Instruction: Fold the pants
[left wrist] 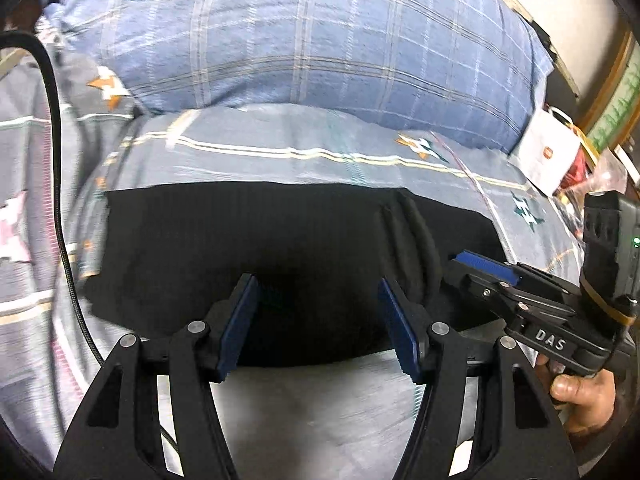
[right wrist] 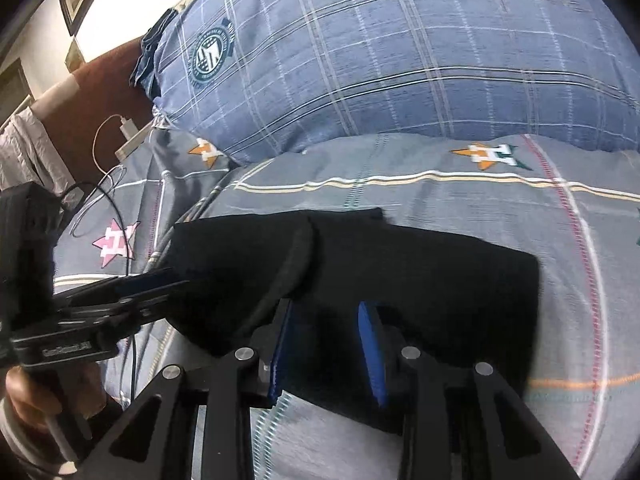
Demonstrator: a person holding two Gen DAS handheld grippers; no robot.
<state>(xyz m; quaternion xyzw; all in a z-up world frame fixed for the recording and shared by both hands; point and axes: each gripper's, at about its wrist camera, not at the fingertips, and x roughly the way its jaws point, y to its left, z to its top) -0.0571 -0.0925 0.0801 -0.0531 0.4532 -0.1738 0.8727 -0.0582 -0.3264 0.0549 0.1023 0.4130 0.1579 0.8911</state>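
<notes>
Both tongs, left tongs (left wrist: 318, 322) and right tongs (right wrist: 328, 350), are black with blue ribbed pads (left wrist: 240, 320), silver screws (left wrist: 199, 326) and white "DAS" lettering (left wrist: 550, 340).

I see a bed (right wrist: 460, 200) under grey-blue sheets printed with stars, a plaid blue pillow (right wrist: 400, 60) at its far edge, a dark brown headboard (right wrist: 108, 92) beyond, and a bright white wall (right wrist: 132, 4) above.

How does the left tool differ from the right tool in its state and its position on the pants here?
The left tool hangs over the middle of the black pants with its jaws spread wide; the right tool has a narrower gap. Nothing sits between the left tool's pads, while pants fabric lies between the right tool's; whether it grips is unclear. Both have blue pads and point toward the plaid pillow.
</notes>
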